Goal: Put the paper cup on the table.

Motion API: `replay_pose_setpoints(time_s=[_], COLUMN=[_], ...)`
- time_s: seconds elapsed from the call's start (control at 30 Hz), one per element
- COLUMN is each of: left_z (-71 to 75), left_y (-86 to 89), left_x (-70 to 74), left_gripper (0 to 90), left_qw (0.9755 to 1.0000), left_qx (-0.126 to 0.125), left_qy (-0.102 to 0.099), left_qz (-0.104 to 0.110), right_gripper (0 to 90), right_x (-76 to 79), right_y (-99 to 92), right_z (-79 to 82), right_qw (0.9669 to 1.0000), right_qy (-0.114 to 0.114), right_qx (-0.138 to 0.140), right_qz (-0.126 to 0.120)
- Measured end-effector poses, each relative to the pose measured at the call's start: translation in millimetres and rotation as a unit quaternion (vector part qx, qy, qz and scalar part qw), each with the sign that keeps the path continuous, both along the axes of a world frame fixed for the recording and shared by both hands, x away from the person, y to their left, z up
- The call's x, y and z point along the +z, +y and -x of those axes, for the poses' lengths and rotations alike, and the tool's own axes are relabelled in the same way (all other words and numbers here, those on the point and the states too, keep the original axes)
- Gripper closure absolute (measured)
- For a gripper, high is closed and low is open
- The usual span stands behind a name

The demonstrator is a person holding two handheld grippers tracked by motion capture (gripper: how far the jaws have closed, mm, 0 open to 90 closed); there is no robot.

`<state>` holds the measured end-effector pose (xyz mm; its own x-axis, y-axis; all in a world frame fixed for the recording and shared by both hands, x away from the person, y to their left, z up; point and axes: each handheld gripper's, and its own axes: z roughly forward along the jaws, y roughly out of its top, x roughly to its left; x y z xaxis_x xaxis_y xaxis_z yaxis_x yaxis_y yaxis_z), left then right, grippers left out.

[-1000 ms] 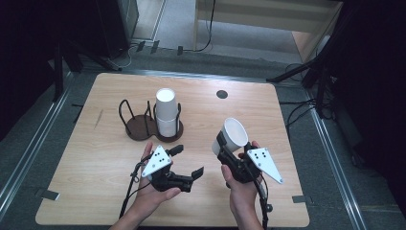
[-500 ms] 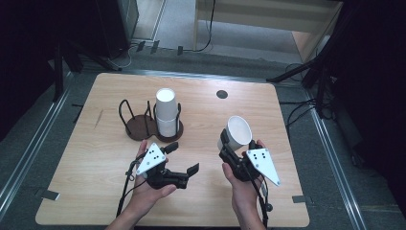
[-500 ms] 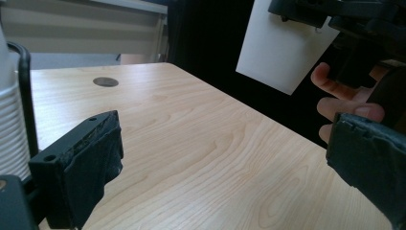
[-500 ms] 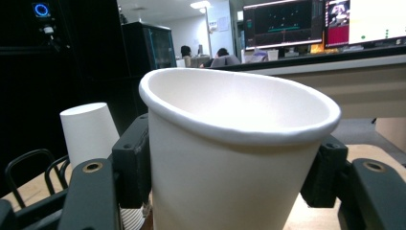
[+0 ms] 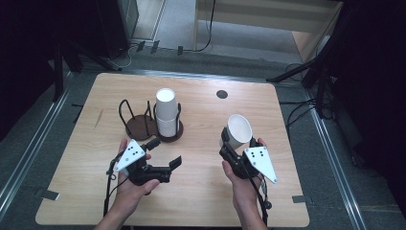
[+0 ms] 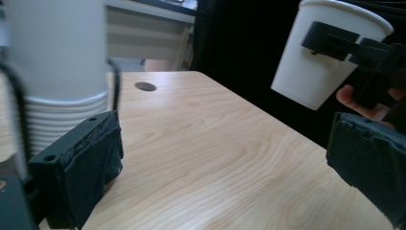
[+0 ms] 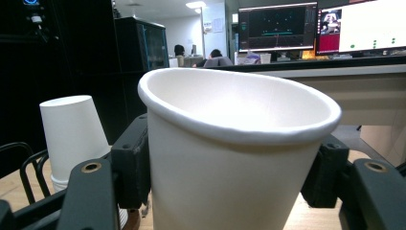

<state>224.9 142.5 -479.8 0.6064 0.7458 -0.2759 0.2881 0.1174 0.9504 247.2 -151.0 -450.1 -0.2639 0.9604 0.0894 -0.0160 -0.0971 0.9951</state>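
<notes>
- Gripping a single white paper cup, the right hand-held gripper sits on the near right of the bench, well to the right of the cup stack; in the right gripper view its two black jaws sit against the cup on either side, and they have just been easing apart a little with the cup between them.
- That cup is lifted off the bench and tilted, its open mouth turned up and toward the far right, away from the cup stack.
- The left hand-held gripper lies nearer the front edge than the cup stack and just in front of it; its jaws stand wide apart with nothing between them, one pad toward the bench's middle, the other close to the stack's base.
- In the left gripper view the padded fingers frame bare wood, the cup stack rising close at the left and the held cup farther off at the upper right.
- The cup stack stands upside down in a black wire holder on a round dark base.
- A second, matching wire holder stands touching it on the left.
- Beyond the stack and to its right, a small dark round hole marks the bench near the far edge.
</notes>
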Motion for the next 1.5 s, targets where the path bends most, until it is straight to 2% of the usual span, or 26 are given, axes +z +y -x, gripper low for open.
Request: replay_pose_setpoints(time_s=[0.17, 0.27, 0.37, 0.57, 0.67, 0.77, 0.97, 1.23, 1.47, 1.5], left_z=[4.1, 3.5, 3.1, 8.2, 10.8, 13.5, 18.8, 26.2, 24.9, 24.5], left_y=[21.5, 38.0, 53.3, 76.2, 91.4, 103.5, 131.4, 159.0, 178.1, 179.6], left_x=[-3.7, -8.5, -14.6, -24.6, -29.7, -34.8, -41.0, -53.6, -64.0, -65.0], left_gripper=[0.0, 0.0, 0.0, 0.0, 0.0, 0.0, 0.0, 0.0, 0.0, 0.0], left_qw=[0.9995, 0.9986, 0.9971, 0.9935, 0.9914, 0.9895, 0.9839, 0.977, 0.9704, 0.9685], left_qx=[0.031, 0.051, 0.074, 0.107, 0.127, 0.139, 0.172, 0.194, 0.223, 0.229], left_qy=[0.0, 0.006, 0.008, 0.003, 0.013, 0.014, 0.013, 0.012, 0.026, 0.034], left_qz=[-0.013, -0.01, -0.014, -0.039, -0.027, -0.037, -0.048, -0.087, -0.09, -0.092], right_gripper=[33.2, 33.2, 33.2, 33.2, 33.1, 33.1, 33.1, 33.1, 33.0, 32.9], right_x=[-2.4, -3.1, -3.9, -6.0, -6.5, -7.6, -13.0, -20.6, -26.1, -26.6], right_y=[-0.9, -2.7, -6.1, -11.4, -12.7, -13.5, -16.1, -20.4, -21.2, -20.8], right_z=[-2.9, -5.6, -8.4, -14.9, -18.6, -22.6, -30.4, -44.3, -57.6, -59.0], right_qw=[1.0, 0.9999, 0.9999, 0.9997, 0.9996, 0.9994, 0.9989, 0.9982, 0.9979, 0.9979], right_qy=[-0.002, -0.005, -0.003, 0.0, 0.0, 0.0, 0.003, 0.011, 0.017, 0.019], right_qx=[-0.005, -0.007, -0.011, -0.019, -0.023, -0.027, -0.034, -0.043, -0.046, -0.047], right_qz=[0.007, 0.011, 0.013, 0.013, 0.016, 0.02, 0.03, 0.04, 0.043, 0.04])
